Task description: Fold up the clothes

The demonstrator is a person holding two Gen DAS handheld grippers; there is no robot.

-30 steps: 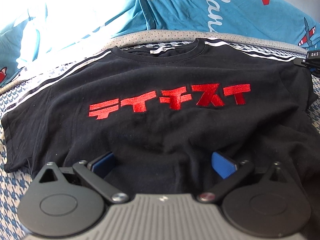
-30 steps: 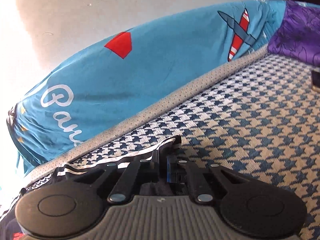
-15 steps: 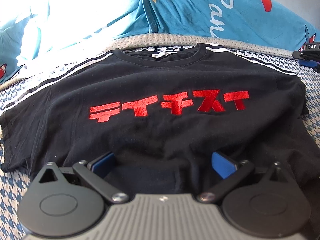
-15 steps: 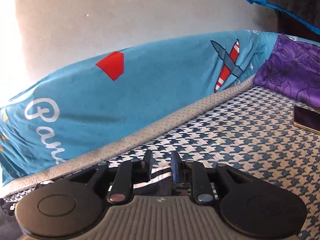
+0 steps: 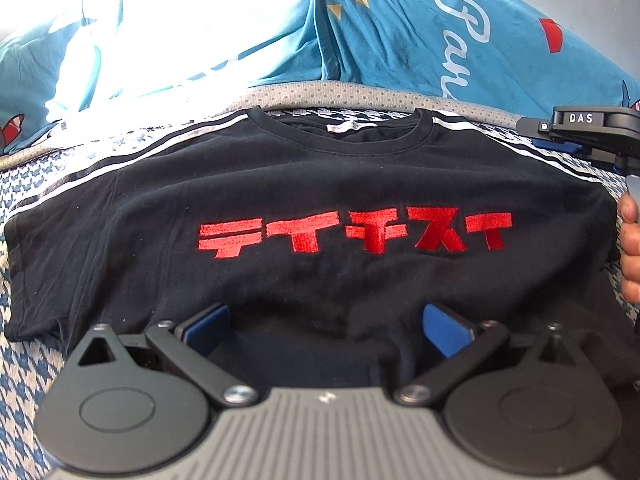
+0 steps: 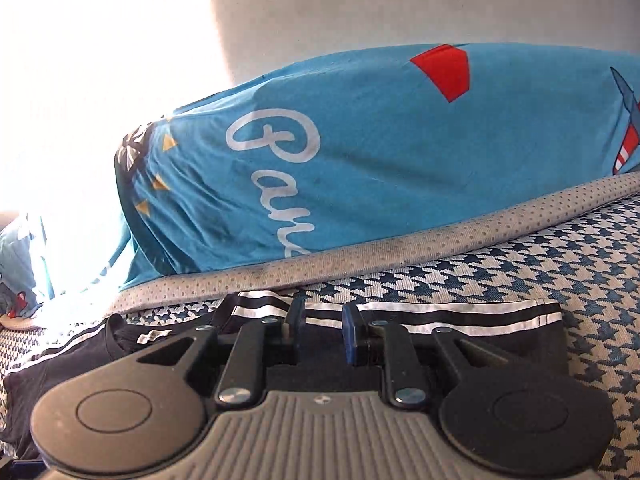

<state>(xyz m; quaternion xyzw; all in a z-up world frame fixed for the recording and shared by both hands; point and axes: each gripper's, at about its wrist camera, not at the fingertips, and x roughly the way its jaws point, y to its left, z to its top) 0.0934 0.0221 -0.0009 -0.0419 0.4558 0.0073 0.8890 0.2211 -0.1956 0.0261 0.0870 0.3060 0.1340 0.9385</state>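
Observation:
A black T-shirt (image 5: 320, 184) with red lettering and white shoulder stripes lies flat, front up, on the houndstooth bed cover (image 5: 24, 368). My left gripper (image 5: 326, 326) is open and empty over the shirt's lower middle, its blue pads wide apart. My right gripper (image 6: 323, 330) is open with a narrow gap, empty, above the shirt's right sleeve (image 6: 460, 326), just short of the striped shoulder seam. The right gripper also shows at the right edge of the left wrist view (image 5: 580, 132), with the person's hand (image 5: 630, 248) below it.
A teal pillow (image 6: 380, 168) with white script and red shapes lies along the bed's far edge behind a grey dotted mattress border (image 6: 400, 248). A plain wall (image 6: 360, 0) rises behind it. Strong glare washes out the left side.
My right gripper let go of the sleeve, opened a little and swung left, so the sleeve now lies flat under it. The left gripper stayed open over the shirt and drew back slightly.

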